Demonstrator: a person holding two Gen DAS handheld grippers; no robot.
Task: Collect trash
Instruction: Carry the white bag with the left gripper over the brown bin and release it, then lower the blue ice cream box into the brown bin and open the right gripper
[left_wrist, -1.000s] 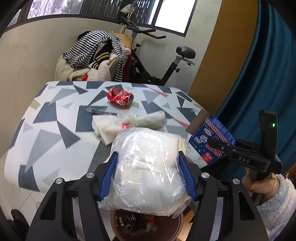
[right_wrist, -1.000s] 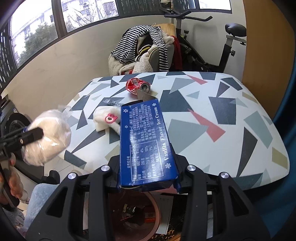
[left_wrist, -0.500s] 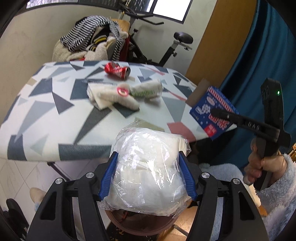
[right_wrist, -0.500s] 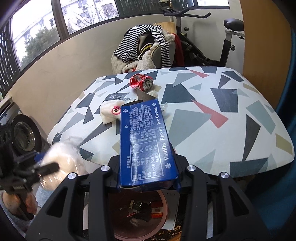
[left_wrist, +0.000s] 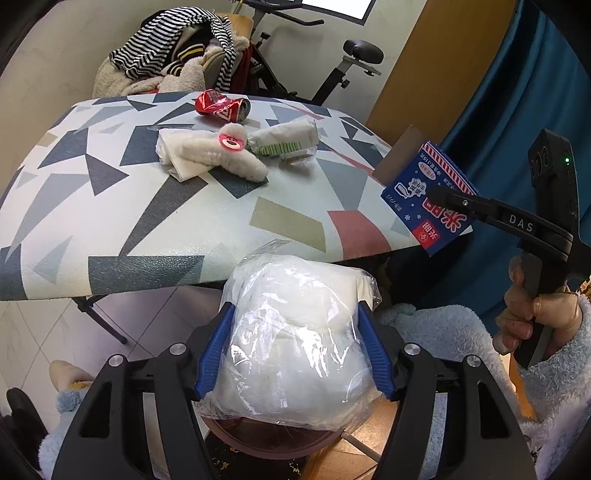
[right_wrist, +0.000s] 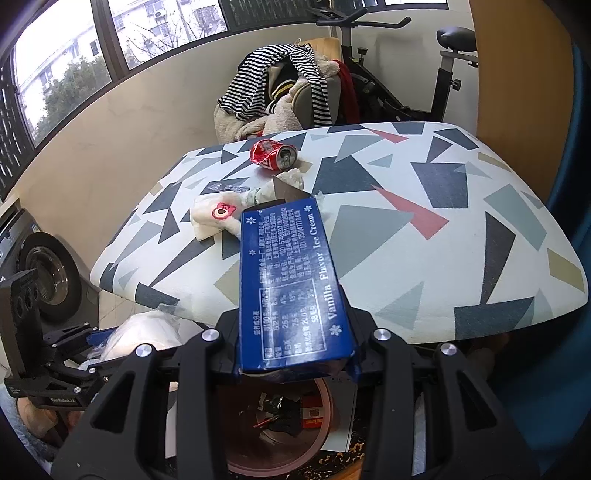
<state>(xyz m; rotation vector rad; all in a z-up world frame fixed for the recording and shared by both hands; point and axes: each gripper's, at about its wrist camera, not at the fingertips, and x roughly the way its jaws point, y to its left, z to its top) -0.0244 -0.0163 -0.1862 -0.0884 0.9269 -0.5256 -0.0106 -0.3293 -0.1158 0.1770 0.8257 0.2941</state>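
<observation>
The left tool (left_wrist: 295, 347) is clamped on a clear plastic bag (left_wrist: 295, 332) stuffed with white material, its blue pads (left_wrist: 216, 347) pressing into both sides. The bag bulges up and forward past the fingertips, with no clear long axis; its loose crimped end points away from the tool toward the worktop (left_wrist: 110, 206). Right below this tool sits a round reddish bin (left_wrist: 273, 441), the bag hanging just over its rim.

The right tool (right_wrist: 295, 354) grips a blue ice cream box (right_wrist: 291, 280) across its near end. The box's long axis runs straight out along the fingers, its far end with an opened flap pointing at the worktop edge and lifted above it. Beneath this tool the same bin (right_wrist: 325, 398) shows scraps already inside.

Well ahead of both tools, lying on the patterned worktop: a crushed red can (left_wrist: 221, 105) on its side with its open end toward the right, a fluffy white piece with a pink bear patch (left_wrist: 225, 151), and a white wrapper with green stripes (left_wrist: 286, 142) just beside it. A hand (left_wrist: 532, 321) in a fuzzy pale-blue sleeve holds the right tool's handle
</observation>
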